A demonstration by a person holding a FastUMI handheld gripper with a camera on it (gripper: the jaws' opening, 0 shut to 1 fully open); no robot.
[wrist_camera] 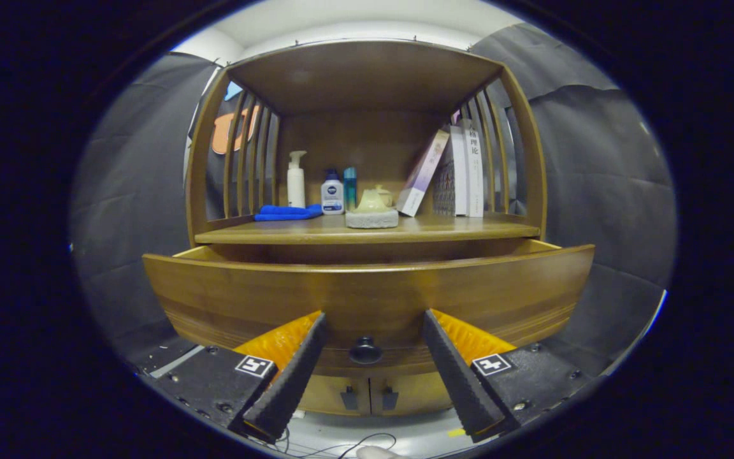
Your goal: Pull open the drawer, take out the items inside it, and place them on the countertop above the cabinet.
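A wooden cabinet stands ahead of me, its drawer (367,293) pulled out toward me. The drawer's round dark knob (365,350) sits between my fingers, a little below their tips. My gripper (373,317) is open, with both fingers apart from the knob and the drawer front. The inside of the drawer is hidden behind its front panel. The countertop (367,231) runs just above the drawer.
On the countertop lie a blue cloth (287,212), a white pump bottle (295,180), a small white bottle (332,193), a teal bottle (350,188), a pale teapot on a grey block (372,212) and leaning books (450,172). Two lower cabinet doors (367,395) sit beneath the drawer.
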